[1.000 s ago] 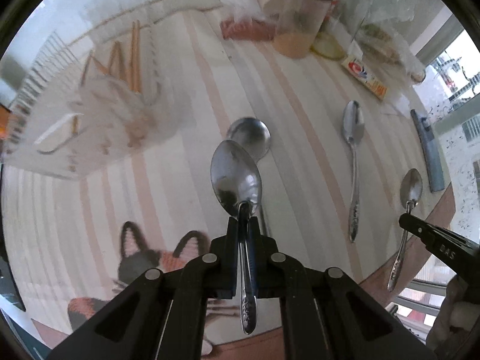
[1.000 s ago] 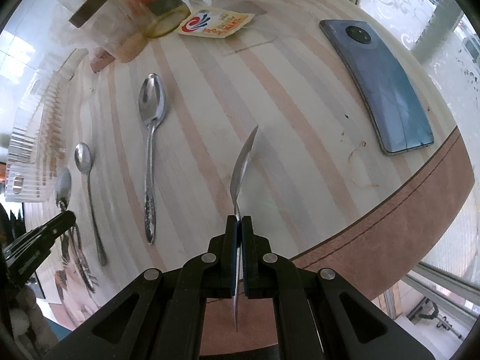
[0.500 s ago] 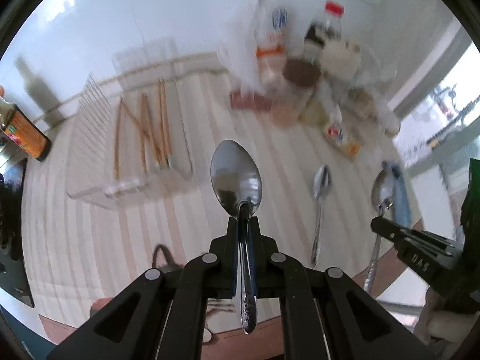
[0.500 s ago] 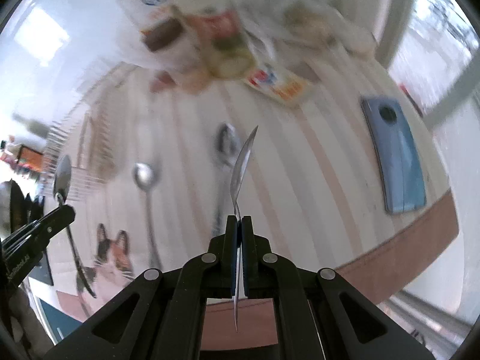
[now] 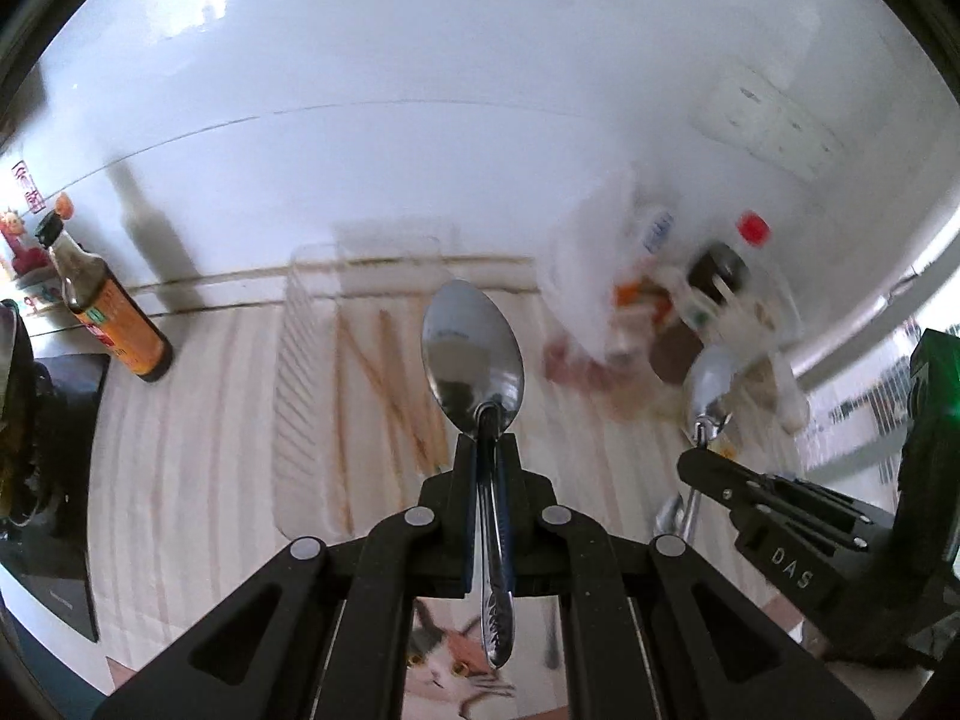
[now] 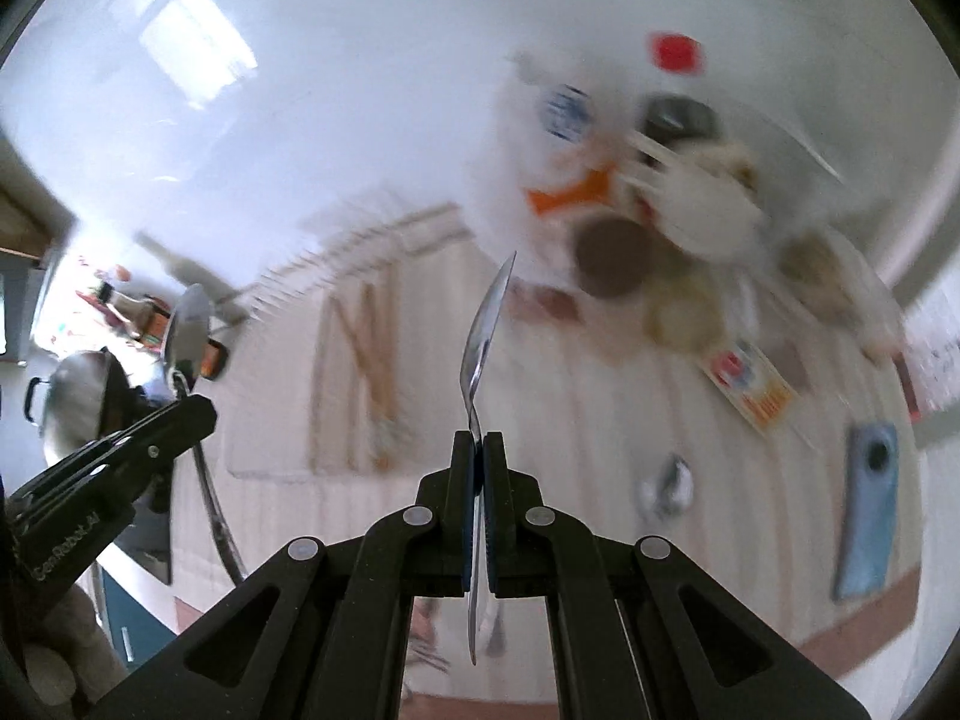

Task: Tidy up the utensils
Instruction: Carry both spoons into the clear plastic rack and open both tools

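Note:
My left gripper [image 5: 487, 441] is shut on a metal spoon [image 5: 471, 348], bowl up and facing the camera, held high above the table. My right gripper [image 6: 478, 441] is shut on a second spoon [image 6: 486, 330] seen edge-on. Each gripper shows in the other's view: the right one [image 5: 696, 459] with its spoon [image 5: 708, 381], the left one [image 6: 192, 405] with its spoon [image 6: 187, 327]. A clear utensil tray [image 5: 306, 420] with wooden chopsticks [image 5: 384, 384] lies below and ahead; it also shows in the right wrist view [image 6: 336, 396]. Another spoon [image 6: 666, 483] lies on the table.
A dark sauce bottle [image 5: 102, 306] stands at the left by the wall. Jars, bags and packets [image 5: 690, 300] crowd the back right. A blue phone [image 6: 864, 498] lies near the table's right edge. A cat-print mat [image 5: 444, 660] lies at the near edge.
Both grippers have risen and tilted up with their spoons, so the table looks farther away and more wall shows. The tray now lies ahead of both.

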Tool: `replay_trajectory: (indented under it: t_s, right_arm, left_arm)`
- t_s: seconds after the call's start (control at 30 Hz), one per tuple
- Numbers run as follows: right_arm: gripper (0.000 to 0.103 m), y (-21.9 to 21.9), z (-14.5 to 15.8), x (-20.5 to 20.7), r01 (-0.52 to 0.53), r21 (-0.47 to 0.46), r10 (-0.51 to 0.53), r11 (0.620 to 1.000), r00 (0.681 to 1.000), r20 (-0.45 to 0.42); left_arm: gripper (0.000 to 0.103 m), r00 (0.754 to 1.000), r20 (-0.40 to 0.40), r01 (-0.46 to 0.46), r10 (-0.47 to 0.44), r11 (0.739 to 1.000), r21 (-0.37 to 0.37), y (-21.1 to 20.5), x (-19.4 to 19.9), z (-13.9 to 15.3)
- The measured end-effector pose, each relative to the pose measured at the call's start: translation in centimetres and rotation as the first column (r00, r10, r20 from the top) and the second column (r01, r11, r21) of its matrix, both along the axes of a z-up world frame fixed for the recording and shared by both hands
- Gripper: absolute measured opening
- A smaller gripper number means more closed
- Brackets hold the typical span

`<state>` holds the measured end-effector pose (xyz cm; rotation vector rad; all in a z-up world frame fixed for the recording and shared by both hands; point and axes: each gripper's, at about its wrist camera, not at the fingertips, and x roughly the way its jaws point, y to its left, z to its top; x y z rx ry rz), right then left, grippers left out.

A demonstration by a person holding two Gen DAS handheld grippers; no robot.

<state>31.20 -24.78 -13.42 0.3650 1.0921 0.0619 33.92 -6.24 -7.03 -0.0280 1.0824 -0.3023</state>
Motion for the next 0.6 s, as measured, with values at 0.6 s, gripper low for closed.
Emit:
replay_trajectory:
  t_s: [0.6]
  right_arm:
    - [0.003,9.2,-6.4,12.6,-0.168,0.098,0.181,0.981,0.974,-0.139]
  left_arm:
    - [0.005,0.969,-0.238,-0.057,0.063,0.998,0.034,5.7,9.7,-8.1]
